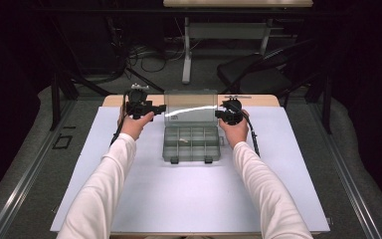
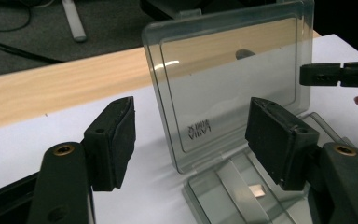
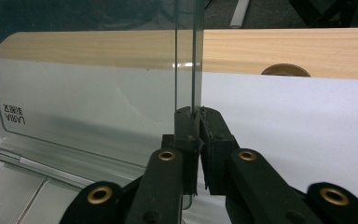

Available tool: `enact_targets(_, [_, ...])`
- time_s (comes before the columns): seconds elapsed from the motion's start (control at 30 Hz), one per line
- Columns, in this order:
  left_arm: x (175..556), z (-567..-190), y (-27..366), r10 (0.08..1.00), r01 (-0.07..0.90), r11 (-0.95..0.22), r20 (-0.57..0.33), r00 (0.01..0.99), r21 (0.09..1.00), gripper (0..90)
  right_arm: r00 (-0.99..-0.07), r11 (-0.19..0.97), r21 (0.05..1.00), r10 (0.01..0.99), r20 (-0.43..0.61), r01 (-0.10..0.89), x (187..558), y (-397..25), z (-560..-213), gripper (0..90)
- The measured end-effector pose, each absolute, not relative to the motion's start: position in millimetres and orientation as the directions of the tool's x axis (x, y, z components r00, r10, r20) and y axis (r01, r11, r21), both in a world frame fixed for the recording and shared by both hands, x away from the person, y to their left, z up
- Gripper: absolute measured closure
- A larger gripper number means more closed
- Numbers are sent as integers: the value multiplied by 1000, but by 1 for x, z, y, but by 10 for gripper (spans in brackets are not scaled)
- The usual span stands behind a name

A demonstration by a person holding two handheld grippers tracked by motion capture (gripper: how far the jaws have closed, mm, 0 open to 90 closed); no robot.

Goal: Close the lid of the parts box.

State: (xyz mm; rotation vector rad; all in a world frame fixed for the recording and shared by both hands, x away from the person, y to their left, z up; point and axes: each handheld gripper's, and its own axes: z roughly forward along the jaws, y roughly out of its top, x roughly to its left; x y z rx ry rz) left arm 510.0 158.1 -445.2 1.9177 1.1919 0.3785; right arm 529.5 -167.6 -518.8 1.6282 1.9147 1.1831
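Lid [image 3: 88, 98] of the clear compartment box [image 1: 191, 144] is nipped at its side edge by my right claw [image 3: 196, 116], jaws pressed onto the plastic, holding it upright mid-table. My left claw [image 2: 191, 140] hangs spread at the lid's other edge, gripping nothing. I judge the lid is being swung; next needs a slow hinge-following arc. White mat [image 1: 194, 199] lies open all round; wooden edge [image 2: 65, 84] sits behind.

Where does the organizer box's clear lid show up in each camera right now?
High view: the clear lid stands upright at top centre, behind the compartment tray.
Left gripper view: it stands upper centre, beyond that tool's open jaws.
Right gripper view: its side edge rises at centre, clamped by the right tool.
Shared landmark: the wooden table edge.
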Motion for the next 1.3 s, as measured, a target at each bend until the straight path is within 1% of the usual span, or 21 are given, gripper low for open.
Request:
enact_targets(0.07, [513,-443,157,859,589,-213,-137,493,780,369,-267,-16,780,935,234,626,529,-167,-519,860])
enact_targets(0.13, [516,-441,156,863,600,-215,-138,485,770,370,-268,-13,784,936,228,621,528,-167,-519,860])
enact_targets(0.2, [519,-440,153,870,598,-223,-120,479,770,371,-266,-17,787,936,229,617,527,-166,-519,860])
enact_targets(0.3, [522,-438,148,873,580,-230,-97,477,781,372,-267,-13,790,937,223,613,526,-166,-520,861])
enact_targets(0.53, [529,-432,139,872,582,-197,-131,472,789,376,-258,-21,795,940,222,606,525,-165,-521,862])
enact_targets(0.7, [538,-426,135,868,594,-179,-158,471,784,418,-259,-21,799,941,219,601,525,-165,-521,862])
enact_targets(0.77, [542,-429,134,867,597,-159,-177,465,787,419,-258,-22,800,941,219,599,524,-165,-521,862])
enact_targets(0.87, [547,-433,132,870,607,-166,-174,461,777,420,-256,-22,800,942,218,599,524,-165,-521,863])
enact_targets(1.0, [554,-439,130,869,611,-133,-205,451,781,420,-257,-23,800,941,220,599,524,-165,-521,863])
enact_targets(1.3, [565,-453,132,879,637,-111,-223,421,763,420,-258,-27,800,940,225,599,525,-166,-522,863])
